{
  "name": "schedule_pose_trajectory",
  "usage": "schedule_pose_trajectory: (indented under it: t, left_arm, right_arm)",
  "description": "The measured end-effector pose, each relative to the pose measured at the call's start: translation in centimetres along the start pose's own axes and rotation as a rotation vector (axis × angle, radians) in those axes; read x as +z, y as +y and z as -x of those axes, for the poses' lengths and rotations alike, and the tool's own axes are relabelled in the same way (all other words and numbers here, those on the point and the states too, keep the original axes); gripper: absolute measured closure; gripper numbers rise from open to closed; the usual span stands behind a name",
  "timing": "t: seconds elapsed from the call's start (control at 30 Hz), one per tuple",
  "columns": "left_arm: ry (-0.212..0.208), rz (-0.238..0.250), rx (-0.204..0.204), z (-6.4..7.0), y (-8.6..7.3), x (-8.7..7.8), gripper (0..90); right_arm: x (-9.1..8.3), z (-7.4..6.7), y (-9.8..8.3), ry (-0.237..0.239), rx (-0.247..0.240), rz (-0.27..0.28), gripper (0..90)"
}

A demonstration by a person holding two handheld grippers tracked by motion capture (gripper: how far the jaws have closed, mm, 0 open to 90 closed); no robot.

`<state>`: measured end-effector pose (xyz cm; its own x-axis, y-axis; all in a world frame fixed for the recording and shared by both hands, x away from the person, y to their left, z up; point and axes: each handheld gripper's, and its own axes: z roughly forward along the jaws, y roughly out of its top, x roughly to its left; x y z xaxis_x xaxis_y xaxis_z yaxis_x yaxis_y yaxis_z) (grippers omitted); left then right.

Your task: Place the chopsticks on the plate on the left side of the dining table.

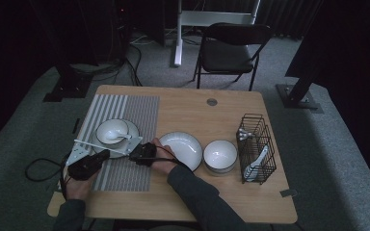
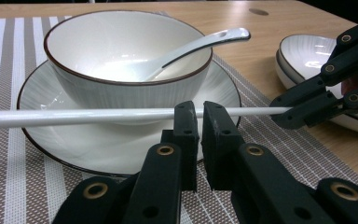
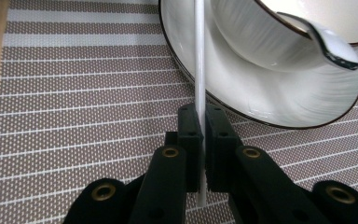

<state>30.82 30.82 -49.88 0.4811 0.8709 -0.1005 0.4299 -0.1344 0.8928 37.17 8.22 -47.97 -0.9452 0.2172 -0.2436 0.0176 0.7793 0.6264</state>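
Observation:
A long white chopstick (image 1: 103,146) (image 2: 74,116) (image 3: 199,56) hangs level just in front of a white bowl (image 1: 110,130) (image 2: 126,79). The bowl holds a white spoon (image 1: 121,136) (image 2: 200,42) and stands on a dark-rimmed saucer (image 1: 134,131) (image 2: 74,154) (image 3: 261,93). My right gripper (image 1: 137,153) (image 3: 202,121) is shut on one end of the chopstick, and its black jaws (image 2: 303,109) show in the left gripper view. My left gripper (image 1: 105,155) (image 2: 199,116) is shut, and the chopstick crosses just behind its tips with nothing between the pads.
A striped placemat (image 1: 130,110) lies under the saucer. To its right stand a shallow white plate (image 1: 180,149), a second bowl (image 1: 220,155) and a black wire rack (image 1: 256,144) holding a spoon (image 1: 255,163). A folding chair (image 1: 231,48) stands beyond the table.

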Motion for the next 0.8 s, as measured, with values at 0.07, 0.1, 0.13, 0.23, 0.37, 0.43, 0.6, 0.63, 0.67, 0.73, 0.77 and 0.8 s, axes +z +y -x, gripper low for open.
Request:
schedule_pose_trajectory:
  t: [0.07,0.1,0.13,0.23,0.37,0.43,0.6,0.63,0.67,0.73,0.77,0.8]
  left_arm:
    - [-0.001,-0.005,-0.001,0.0,0.0,0.1,86.5]
    - [0.001,-0.011,0.002,0.0,0.0,0.2,86.5]
    - [0.003,-0.015,0.002,0.0,-0.1,0.4,86.7]
    - [0.006,-0.026,0.006,0.1,-0.1,0.6,88.0]
    - [0.014,-0.034,-0.003,-0.1,-0.3,0.9,88.0]
    - [0.018,-0.041,-0.005,-0.2,-0.3,1.0,88.0]
    - [0.024,-0.050,-0.008,-0.3,-0.4,1.2,88.0]
    - [0.024,-0.053,-0.010,-0.3,-0.4,1.3,88.0]
    - [0.023,-0.054,-0.009,-0.3,-0.4,1.4,88.0]
    - [0.021,-0.057,-0.009,-0.2,-0.3,1.6,88.0]
    - [0.021,-0.057,-0.006,-0.2,-0.3,1.7,88.0]
    - [0.021,-0.059,-0.005,-0.1,-0.3,1.7,88.0]
  right_arm:
    - [0.2,-0.1,0.0,0.000,-0.006,-0.008,86.7]
    - [0.3,-0.1,0.0,-0.002,-0.007,-0.016,86.7]
    - [0.4,-0.1,0.0,-0.001,-0.009,-0.019,86.7]
    - [0.6,-0.2,0.0,-0.005,-0.008,-0.024,86.7]
    - [0.7,-0.2,-0.1,-0.013,-0.010,-0.038,86.6]
    - [0.8,-0.1,-0.1,-0.015,-0.011,-0.045,86.5]
    - [1.0,0.0,-0.3,-0.013,-0.002,-0.056,86.3]
    - [1.0,0.1,-0.3,-0.013,0.000,-0.053,86.2]
    - [1.0,0.1,-0.3,-0.013,0.002,-0.051,86.2]
    - [1.1,0.1,-0.2,-0.014,0.005,-0.050,86.1]
    - [1.2,0.2,-0.2,-0.013,0.006,-0.048,86.0]
    - [1.2,0.2,-0.2,-0.014,0.009,-0.047,85.8]
